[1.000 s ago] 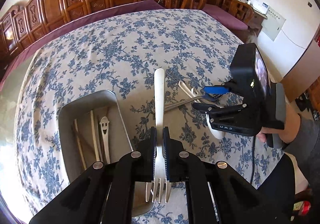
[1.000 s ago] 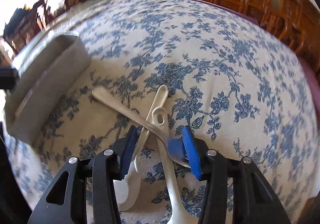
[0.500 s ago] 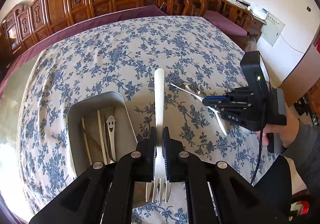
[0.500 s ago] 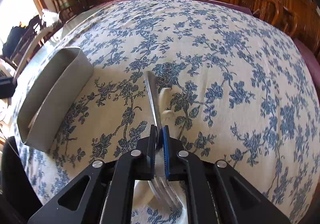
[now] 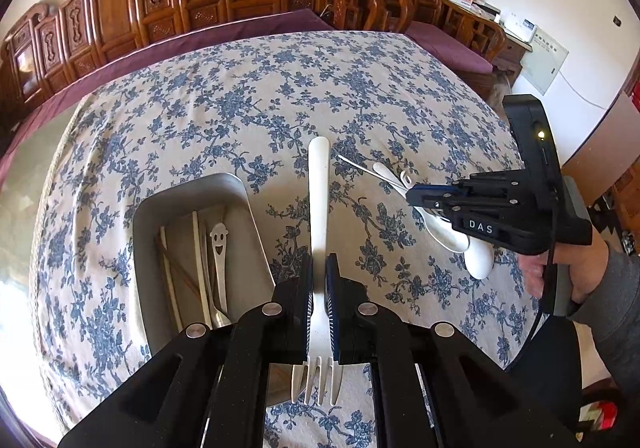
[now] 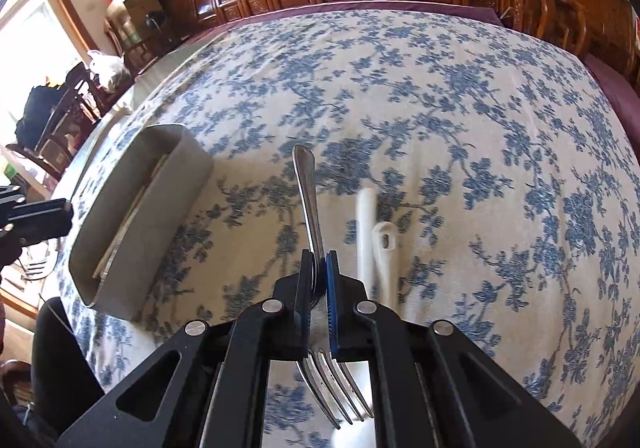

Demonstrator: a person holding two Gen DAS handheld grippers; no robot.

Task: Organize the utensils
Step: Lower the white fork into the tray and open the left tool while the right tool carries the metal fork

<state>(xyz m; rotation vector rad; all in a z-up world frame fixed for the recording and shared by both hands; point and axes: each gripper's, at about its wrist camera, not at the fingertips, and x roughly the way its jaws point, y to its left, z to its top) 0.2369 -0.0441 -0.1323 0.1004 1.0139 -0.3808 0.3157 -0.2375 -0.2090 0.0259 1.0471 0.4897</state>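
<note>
White plastic fork (image 5: 318,207) is clamped in the left gripper (image 5: 319,300) just beside the tray (image 5: 192,191); it should be lowered lengthwise among the utensils. Steel fork (image 6: 310,203) is pinched by the right gripper (image 6: 319,296), above the spoons (image 6: 378,244); it should be carried level to the tray (image 6: 160,199).

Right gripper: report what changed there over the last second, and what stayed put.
The right gripper, open around the crossed utensils a second ago, has closed on the metal fork and lifted it clear of the tablecloth. The two white spoons remain on the cloth. The left gripper stays clamped on the white fork beside the metal tray, whose contents are unchanged.
</note>
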